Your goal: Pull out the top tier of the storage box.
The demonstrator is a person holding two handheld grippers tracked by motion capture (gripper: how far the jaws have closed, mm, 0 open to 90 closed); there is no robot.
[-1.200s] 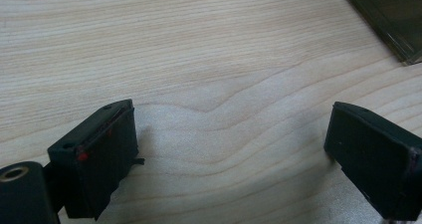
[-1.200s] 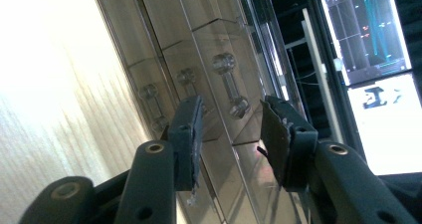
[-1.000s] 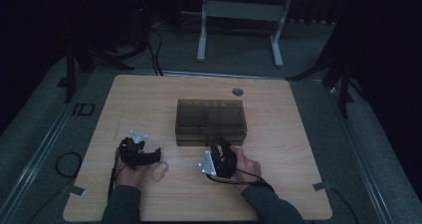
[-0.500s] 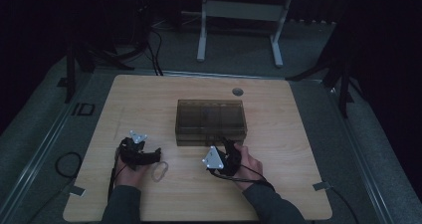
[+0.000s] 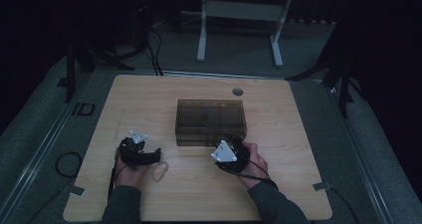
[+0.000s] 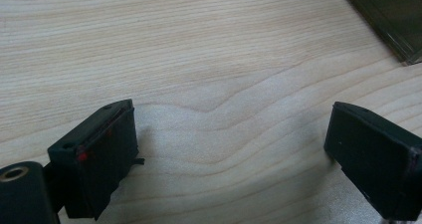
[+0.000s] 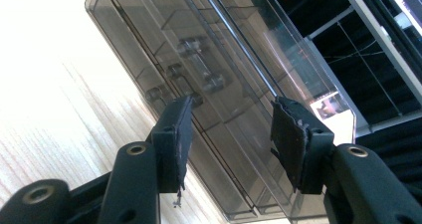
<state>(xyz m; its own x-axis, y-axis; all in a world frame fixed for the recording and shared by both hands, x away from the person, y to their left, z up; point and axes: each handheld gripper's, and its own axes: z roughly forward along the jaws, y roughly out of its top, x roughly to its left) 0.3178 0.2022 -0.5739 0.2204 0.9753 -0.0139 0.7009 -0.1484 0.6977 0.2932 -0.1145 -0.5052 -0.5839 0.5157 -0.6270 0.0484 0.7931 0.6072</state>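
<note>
A smoky see-through box (image 5: 210,122) with inner compartments lies shut in the middle of the wooden table (image 5: 298,134). My right gripper (image 5: 235,143) is at the box's front right corner and points at it. In the right gripper view its jaws (image 7: 229,134) stand apart with the box (image 7: 199,69) seen between and beyond them; the pads do not press on it. They have just been opening. My left gripper (image 5: 155,154) rests low over bare wood left of the box, open wide (image 6: 229,149), with nothing between the fingers. A corner of the box (image 6: 393,20) shows far off.
A small clear loop-shaped thing (image 5: 159,171) lies on the table just in front of the left gripper. A round cable hole (image 5: 238,91) sits near the table's far edge. Metal stand legs (image 5: 201,30) stand on the floor beyond the table.
The right hand has shifted a little to the right along the box's front and lifted slightly. The left hand has stayed where it was.
</note>
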